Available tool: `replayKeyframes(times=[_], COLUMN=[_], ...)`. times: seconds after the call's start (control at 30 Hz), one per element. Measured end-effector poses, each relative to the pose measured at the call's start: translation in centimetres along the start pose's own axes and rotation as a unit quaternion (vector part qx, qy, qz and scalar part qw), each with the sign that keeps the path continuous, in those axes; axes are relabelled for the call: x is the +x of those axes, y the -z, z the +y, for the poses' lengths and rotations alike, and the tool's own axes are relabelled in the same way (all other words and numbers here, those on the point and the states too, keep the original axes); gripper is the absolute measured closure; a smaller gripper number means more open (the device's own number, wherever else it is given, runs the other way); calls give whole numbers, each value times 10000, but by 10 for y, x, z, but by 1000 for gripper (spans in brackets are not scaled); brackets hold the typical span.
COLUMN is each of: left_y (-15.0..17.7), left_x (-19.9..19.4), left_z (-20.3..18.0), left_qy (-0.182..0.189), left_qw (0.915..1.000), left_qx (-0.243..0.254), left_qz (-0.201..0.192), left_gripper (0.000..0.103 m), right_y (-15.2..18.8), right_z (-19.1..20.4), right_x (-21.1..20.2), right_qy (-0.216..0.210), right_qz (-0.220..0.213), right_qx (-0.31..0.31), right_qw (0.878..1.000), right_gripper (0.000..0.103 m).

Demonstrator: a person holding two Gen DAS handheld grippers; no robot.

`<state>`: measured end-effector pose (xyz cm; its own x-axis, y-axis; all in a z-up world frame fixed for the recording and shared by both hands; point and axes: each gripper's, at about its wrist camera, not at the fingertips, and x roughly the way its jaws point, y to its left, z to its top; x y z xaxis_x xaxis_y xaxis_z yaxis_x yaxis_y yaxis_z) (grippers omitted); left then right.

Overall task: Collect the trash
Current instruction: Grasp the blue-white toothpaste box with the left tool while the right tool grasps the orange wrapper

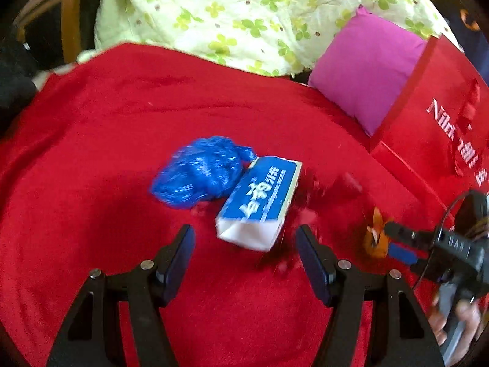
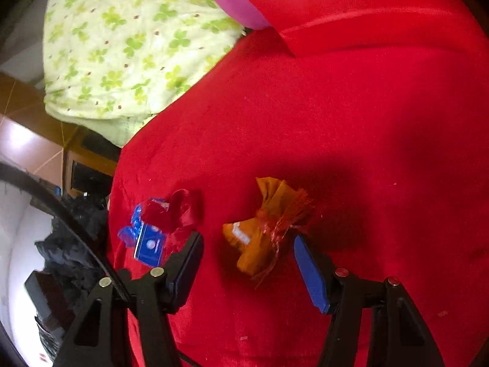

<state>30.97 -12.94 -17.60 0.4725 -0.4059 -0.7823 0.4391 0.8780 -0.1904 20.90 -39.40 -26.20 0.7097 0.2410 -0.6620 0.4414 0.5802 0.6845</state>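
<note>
Your left gripper (image 1: pixel 244 244) points down at the red blanket (image 1: pixel 107 153) that covers the bed; its jaws stand wide and hold nothing; the blue and white box (image 1: pixel 259 202) lies just in front of them, its near white end between the two tips but apart from both; the crumpled blue plastic bag (image 1: pixel 201 171) lies right beside the box, on its left and touching it; a crumpled red wrapper (image 2: pixel 174 211) lies just beside the box on the other side, though it is blurred against the blanket

Your right gripper (image 2: pixel 247 253) has its jaws open at a middle width; the orange wrapper (image 2: pixel 269 229) lies on the blanket between the two tips; the blue pad of the right finger (image 2: pixel 308 275) is very near its edge, but I cannot tell if it touches; the left finger stays apart from it; in the left wrist view you see this gripper (image 1: pixel 394 241) at the right edge, with your hand (image 1: pixel 458 321) on its handle

The red paper bag (image 1: pixel 428 128) with white letters lies at the far right of the bed; a pink cushion (image 1: pixel 366 70) rests just behind it; a green flowered quilt (image 1: pixel 244 15) is piled at the back
</note>
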Motion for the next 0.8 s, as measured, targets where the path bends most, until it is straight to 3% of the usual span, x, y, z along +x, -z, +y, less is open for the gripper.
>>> replayKeyframes(times=[0.23, 0.4, 0.6, 0.8], left_y=[-14, -7, 14, 47], left_x=[51, 54, 16, -45], left_z=[4, 10, 7, -1], left_qy=[397, 421, 240, -94], left_qw=[9963, 9939, 9957, 9978], left_qx=[-572, -917, -870, -630], left_qz=[501, 456, 186, -159], left_gripper=[34, 38, 38, 38], right_y=[-5, 0, 15, 39], right_z=[7, 14, 41, 57], right_x=[20, 20, -8, -42], right_qy=[160, 188, 57, -88], right_qz=[120, 111, -397, -784], right_qx=[-340, -688, -1449, -1966], right_qw=[9992, 9974, 9886, 9773], right_gripper=[59, 74, 77, 77])
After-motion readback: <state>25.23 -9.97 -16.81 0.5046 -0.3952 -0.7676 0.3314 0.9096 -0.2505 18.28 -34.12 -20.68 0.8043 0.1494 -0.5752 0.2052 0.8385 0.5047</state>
